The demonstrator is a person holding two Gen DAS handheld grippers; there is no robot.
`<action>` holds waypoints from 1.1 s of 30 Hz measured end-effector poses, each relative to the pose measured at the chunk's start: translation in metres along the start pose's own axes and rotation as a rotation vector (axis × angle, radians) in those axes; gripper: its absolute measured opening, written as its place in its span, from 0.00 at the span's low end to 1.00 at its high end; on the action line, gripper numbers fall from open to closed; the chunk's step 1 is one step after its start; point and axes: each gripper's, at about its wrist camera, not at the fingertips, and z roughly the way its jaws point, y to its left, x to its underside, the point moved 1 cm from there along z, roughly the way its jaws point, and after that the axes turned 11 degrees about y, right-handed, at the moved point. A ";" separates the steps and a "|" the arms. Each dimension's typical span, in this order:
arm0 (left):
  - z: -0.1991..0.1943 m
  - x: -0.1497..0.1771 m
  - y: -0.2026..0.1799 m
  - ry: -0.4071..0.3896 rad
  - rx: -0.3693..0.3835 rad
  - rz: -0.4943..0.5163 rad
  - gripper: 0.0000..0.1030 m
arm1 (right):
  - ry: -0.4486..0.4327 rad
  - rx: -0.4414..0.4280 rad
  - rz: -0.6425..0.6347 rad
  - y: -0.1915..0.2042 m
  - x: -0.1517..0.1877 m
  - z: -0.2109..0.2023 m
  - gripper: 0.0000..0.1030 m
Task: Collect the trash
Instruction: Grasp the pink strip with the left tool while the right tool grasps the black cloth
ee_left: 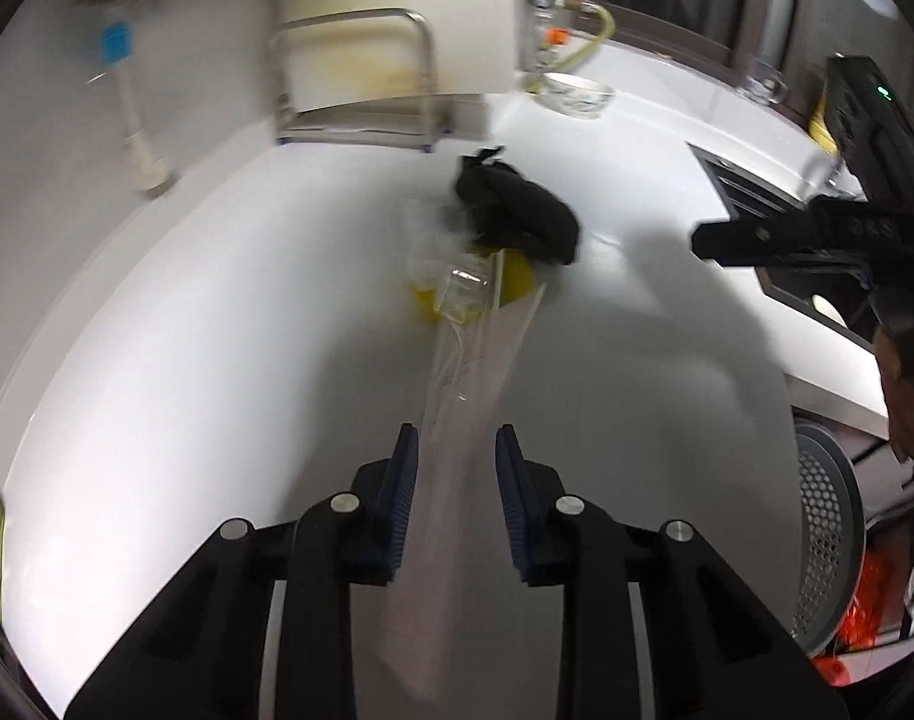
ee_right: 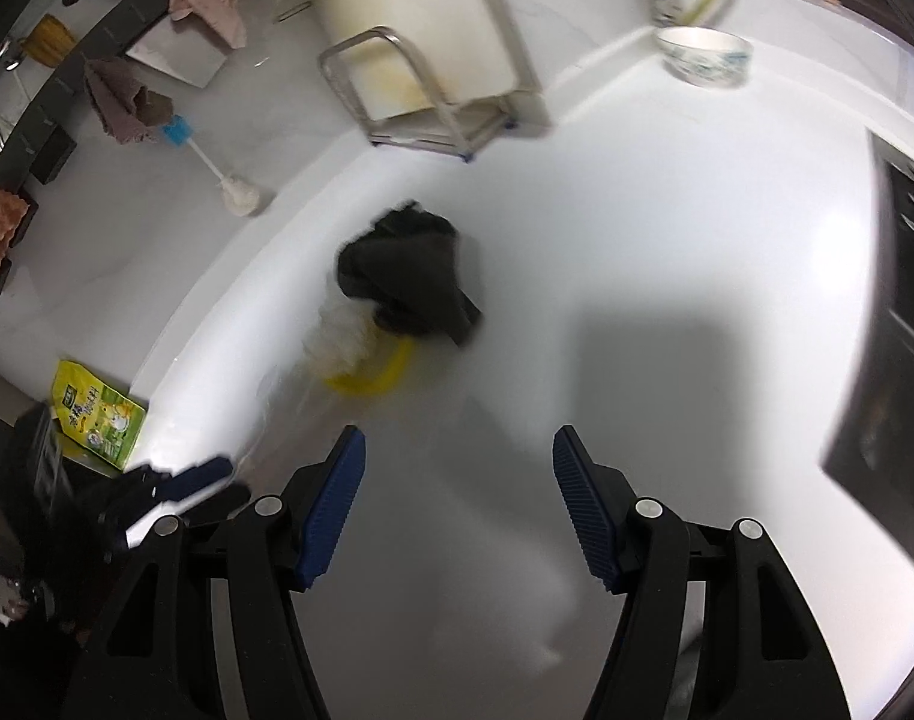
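On the white counter [ee_left: 186,360], near its middle, lies a heap of trash: a black crumpled bag [ee_left: 517,216] over something yellow [ee_left: 517,285]. From it a clear plastic wrapper [ee_left: 475,360] stretches near, passing between the left gripper [ee_left: 457,450] pads; whether they press it I cannot tell. Right gripper [ee_right: 460,450] hovers wide apart, holding nothing. A bowl [ee_right: 706,57] sits far right.

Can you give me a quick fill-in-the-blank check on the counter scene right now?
1. The crumpled bag lying on the trash pile is ____ in colour.
2. The strip of clear plastic runs between the jaws of the ____ gripper.
3. The right gripper holds ____.
4. The patterned bowl stands on the white ____.

Missing words: black; left; nothing; counter
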 end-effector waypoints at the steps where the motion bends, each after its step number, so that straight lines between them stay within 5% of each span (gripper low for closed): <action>1: 0.000 0.001 0.003 0.001 0.002 -0.014 0.24 | 0.003 0.004 -0.018 0.005 -0.008 0.006 0.61; 7: -0.002 0.004 0.023 -0.011 0.033 -0.092 0.15 | 0.004 0.033 -0.106 0.027 -0.039 0.030 0.61; 9: -0.002 0.003 0.028 -0.012 0.040 -0.115 0.04 | 0.003 0.044 -0.123 0.032 -0.047 0.036 0.61; 23: -0.023 0.001 0.037 -0.049 0.043 -0.206 0.03 | 0.019 0.165 -0.135 0.038 -0.079 0.077 0.60; 28: -0.030 0.001 0.039 -0.061 0.022 -0.233 0.03 | 0.024 0.182 -0.171 0.045 -0.078 0.081 0.19; 33: -0.032 0.001 0.040 -0.066 0.007 -0.249 0.03 | -0.007 0.169 -0.173 0.048 -0.075 0.065 0.09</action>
